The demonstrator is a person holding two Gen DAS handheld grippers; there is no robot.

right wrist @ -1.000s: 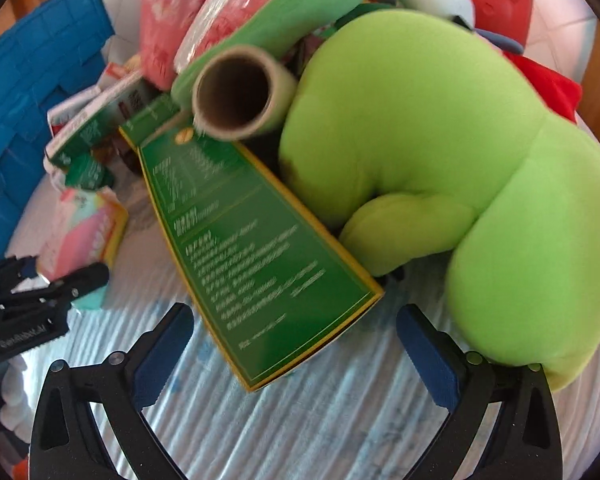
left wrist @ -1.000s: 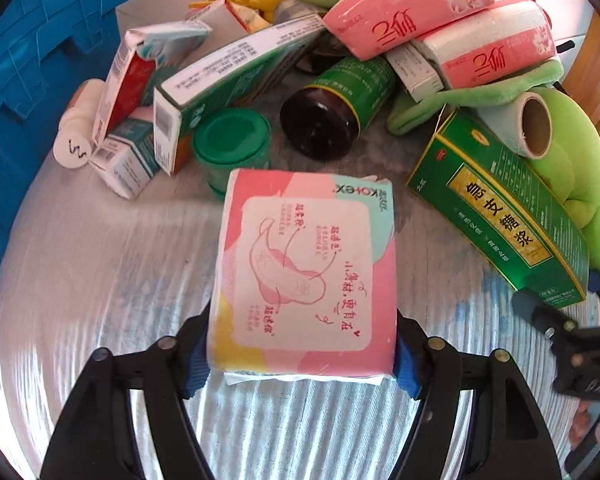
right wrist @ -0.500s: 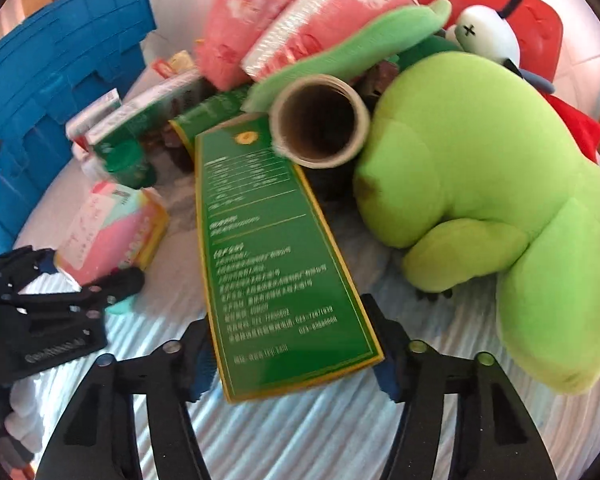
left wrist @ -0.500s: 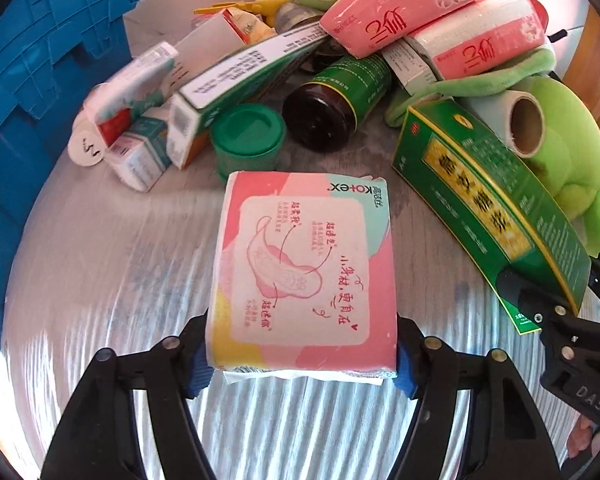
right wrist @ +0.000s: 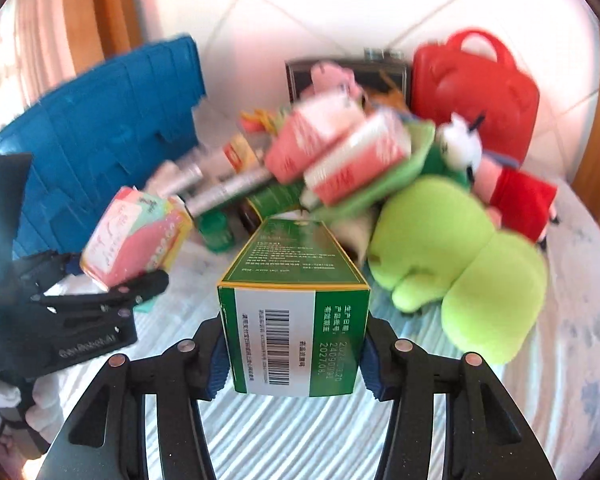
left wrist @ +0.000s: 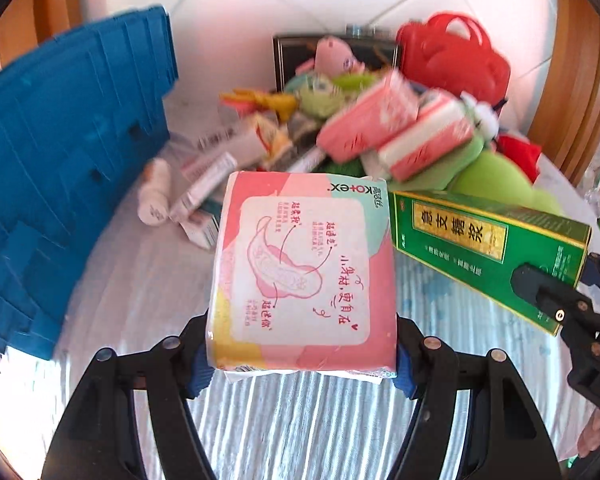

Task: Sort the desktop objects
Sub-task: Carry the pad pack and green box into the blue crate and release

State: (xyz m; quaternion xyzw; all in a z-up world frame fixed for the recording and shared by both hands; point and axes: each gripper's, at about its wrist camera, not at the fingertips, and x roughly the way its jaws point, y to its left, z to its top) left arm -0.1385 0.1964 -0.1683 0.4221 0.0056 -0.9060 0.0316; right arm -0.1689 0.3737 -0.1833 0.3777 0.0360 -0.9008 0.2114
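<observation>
My left gripper (left wrist: 302,364) is shut on a pink Kotex pad pack (left wrist: 304,268) and holds it above the table; the pack also shows in the right wrist view (right wrist: 134,236). My right gripper (right wrist: 294,354) is shut on the end of a long green medicine box (right wrist: 296,300), lifted off the table; the box also shows at the right of the left wrist view (left wrist: 488,240). The left gripper (right wrist: 112,292) appears at the left of the right wrist view.
A blue crate (left wrist: 60,168) stands at the left. A pile lies at the back: pink tissue packs (left wrist: 396,132), small boxes, a white bottle (left wrist: 154,196), a green-lidded jar (right wrist: 216,232). A green plush (right wrist: 472,272) and a red case (right wrist: 476,92) are at the right.
Both grippers have risen and tilted up, each lifting its item. The green box has left the table and is now gripped by its end in my right gripper.
</observation>
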